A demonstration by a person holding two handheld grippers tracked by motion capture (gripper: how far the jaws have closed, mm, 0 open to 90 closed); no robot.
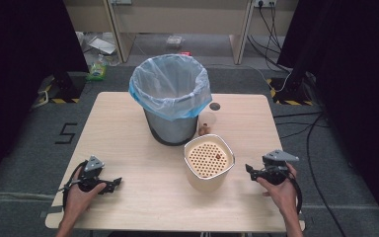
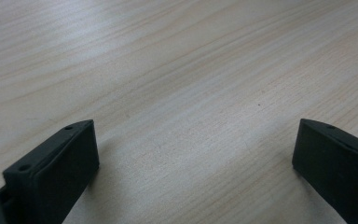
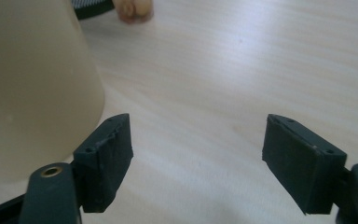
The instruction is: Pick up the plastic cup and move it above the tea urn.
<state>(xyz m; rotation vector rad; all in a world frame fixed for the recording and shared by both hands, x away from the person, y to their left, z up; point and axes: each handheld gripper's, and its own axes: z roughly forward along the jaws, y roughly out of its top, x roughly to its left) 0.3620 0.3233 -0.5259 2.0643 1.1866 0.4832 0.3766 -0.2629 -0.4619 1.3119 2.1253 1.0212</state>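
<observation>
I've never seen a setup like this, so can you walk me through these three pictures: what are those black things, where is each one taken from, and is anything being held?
A person sits at a wooden table holding a two-jaw tool in each hand: the left gripper and the right gripper. The high view looks down from above. The other two come from cameras riding on each gripper, looking along its black jaws. On the table stand a bin lined with a blue bag, a cream container with a perforated insert, and a small clear cup. Both grippers are open and hold nothing.
</observation>
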